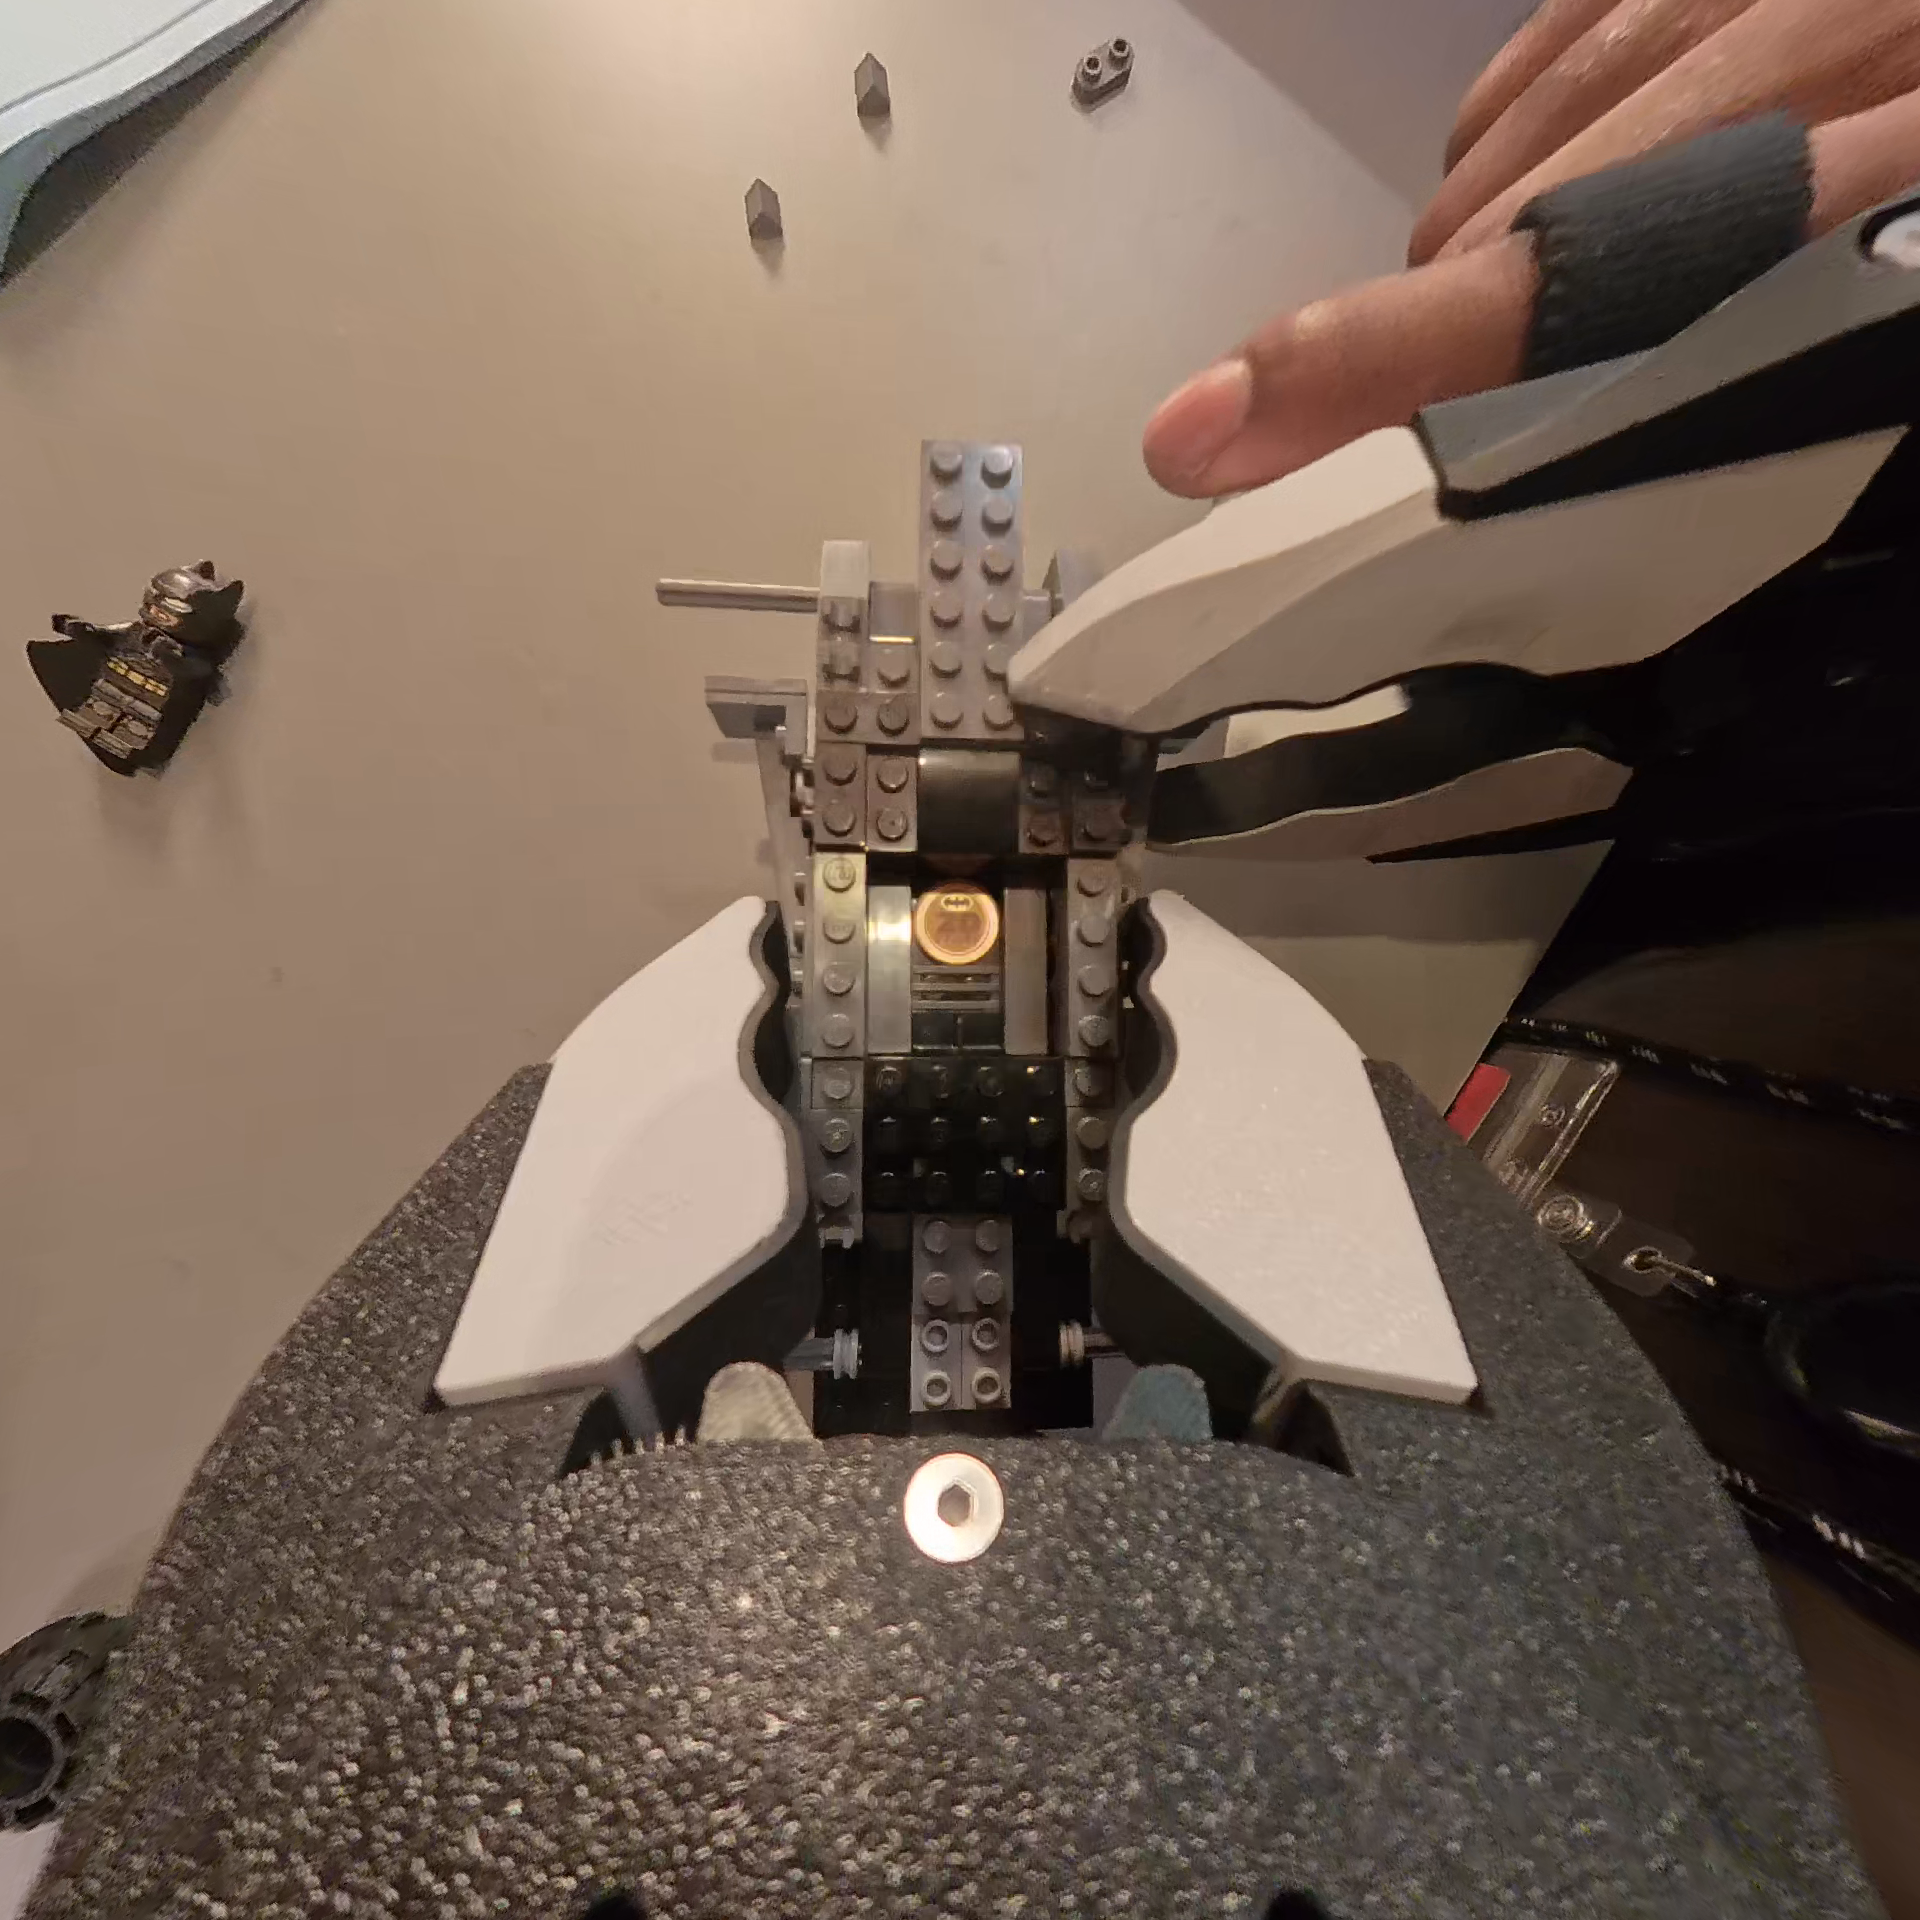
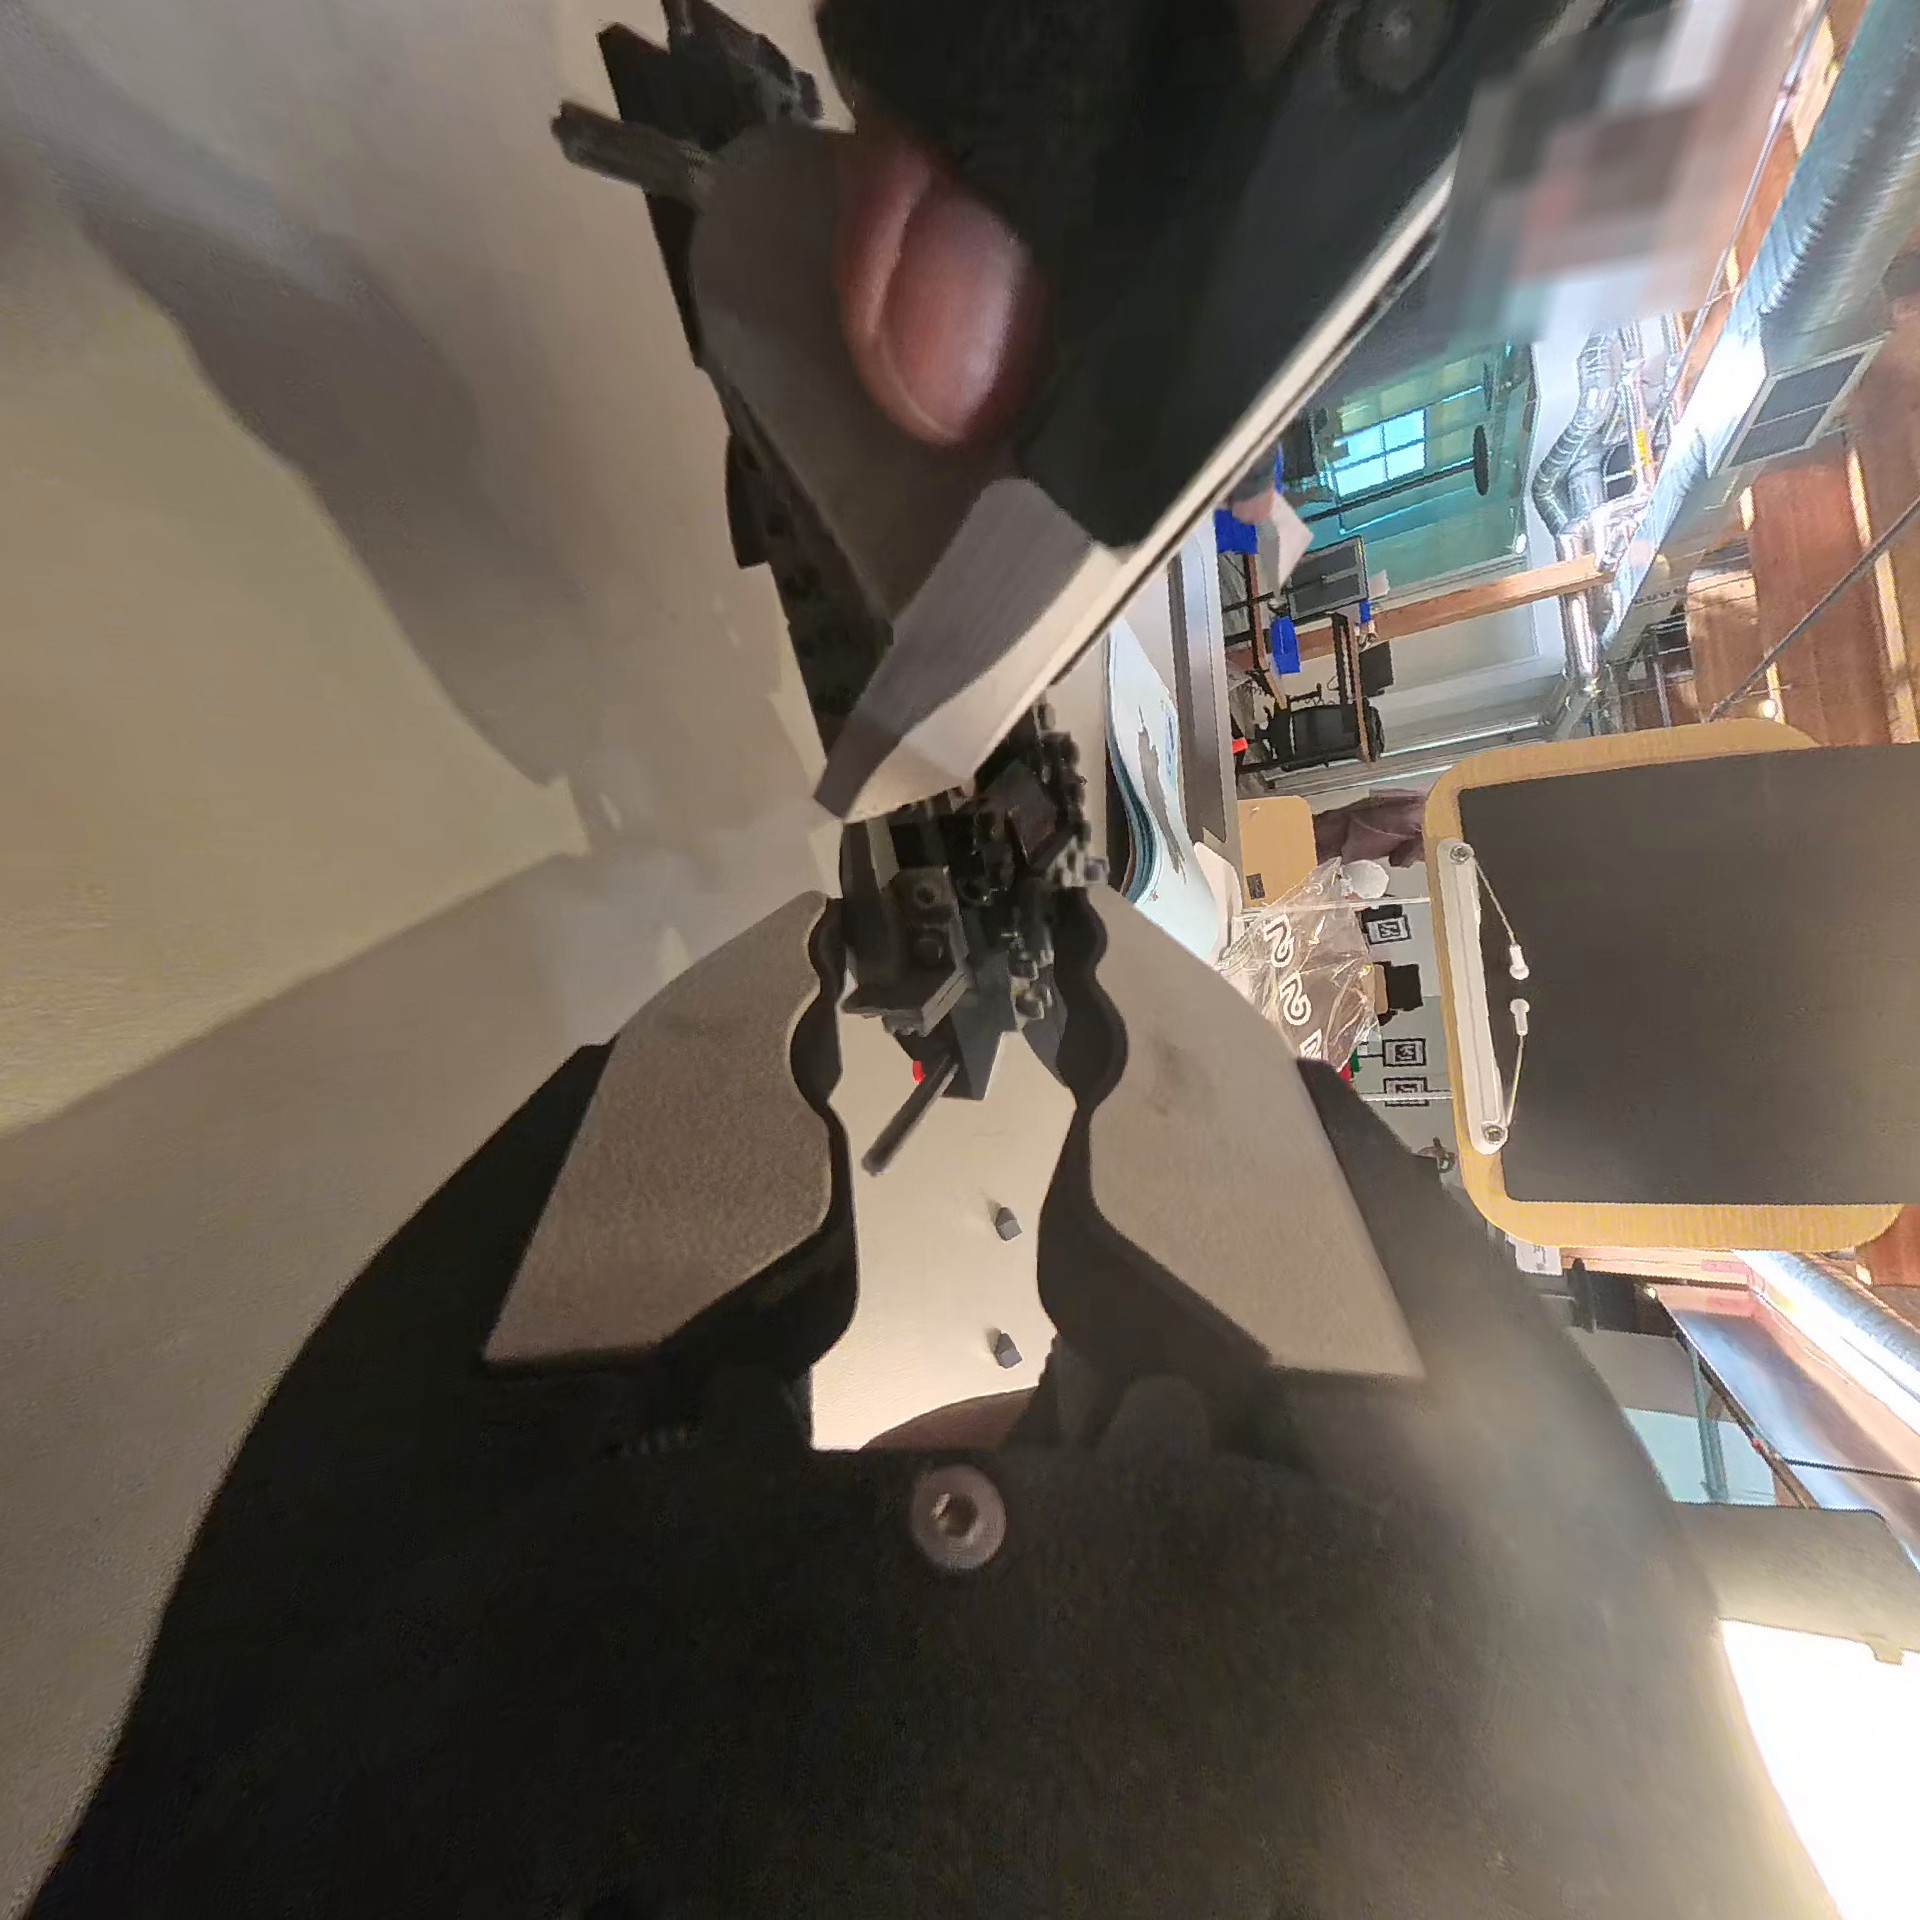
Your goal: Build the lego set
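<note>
A grey and black brick-built vehicle model [image 1: 966, 1039] with a round gold tile sits between the fingers of my left gripper [image 1: 956, 914]. Both white pads press on its sides, so it is shut on the model. My right gripper [image 1: 1132, 769] comes in from the right and clamps the model's front right corner, one finger [image 1: 1195, 634] on top and one below. In the right wrist view the model's front end [image 2: 956, 935] sits between the tips of my right gripper [image 2: 956, 925], both pads touching it. A left finger [image 2: 935, 665] and a thumb show above.
A dark caped minifigure [image 1: 135, 675] lies on the beige table [image 1: 416, 416] at left. Small dark pieces [image 1: 873, 83] [image 1: 762, 208] [image 1: 1101, 68] lie farther off. A black wheel [image 1: 42, 1725] is at the lower left. A clear plastic bag [image 2: 1320, 956] lies beyond. Both grippers' tips are close together, under 4 cm apart. It is some 15 cm from my left tips to the dark caped minifigure [image 1: 135, 675].
</note>
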